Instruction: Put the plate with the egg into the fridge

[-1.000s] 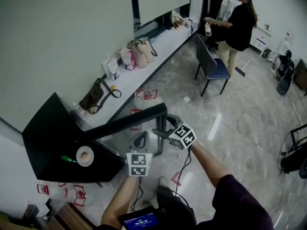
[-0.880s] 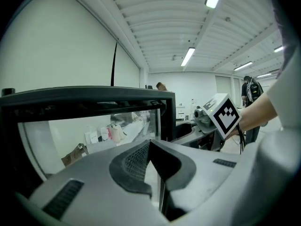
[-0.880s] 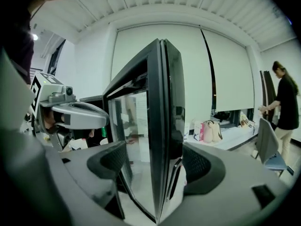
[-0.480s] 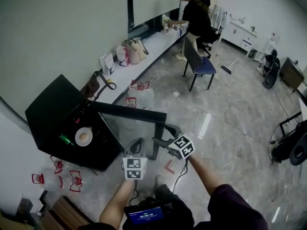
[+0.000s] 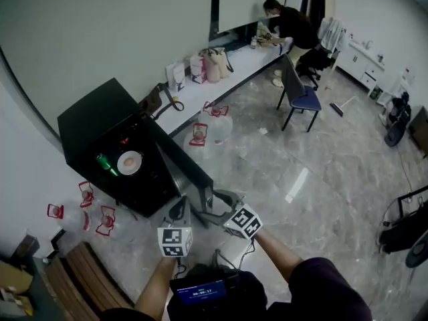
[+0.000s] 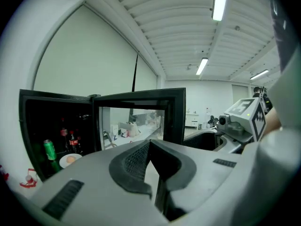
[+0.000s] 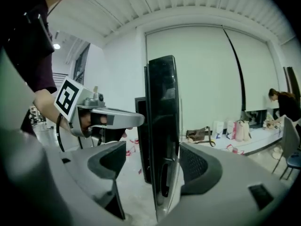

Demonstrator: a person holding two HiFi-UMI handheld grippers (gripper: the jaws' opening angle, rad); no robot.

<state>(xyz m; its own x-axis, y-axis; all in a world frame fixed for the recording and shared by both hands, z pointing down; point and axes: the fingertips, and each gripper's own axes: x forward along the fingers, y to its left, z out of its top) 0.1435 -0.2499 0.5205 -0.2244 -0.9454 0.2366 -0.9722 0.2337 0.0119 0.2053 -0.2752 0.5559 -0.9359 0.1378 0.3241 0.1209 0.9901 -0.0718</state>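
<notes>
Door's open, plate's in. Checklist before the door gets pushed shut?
1. Plate with egg on a shelf inside the fridge: ok.
2. Green can beside it, inside the opening: ok.
3. Fridge door edge between the right gripper fingers: ok, not clamped.
4. Left gripper shut and empty: ok.
5. Left gripper clear of the door's sweep: cannot tell; it faces the door's inner side.
</notes>
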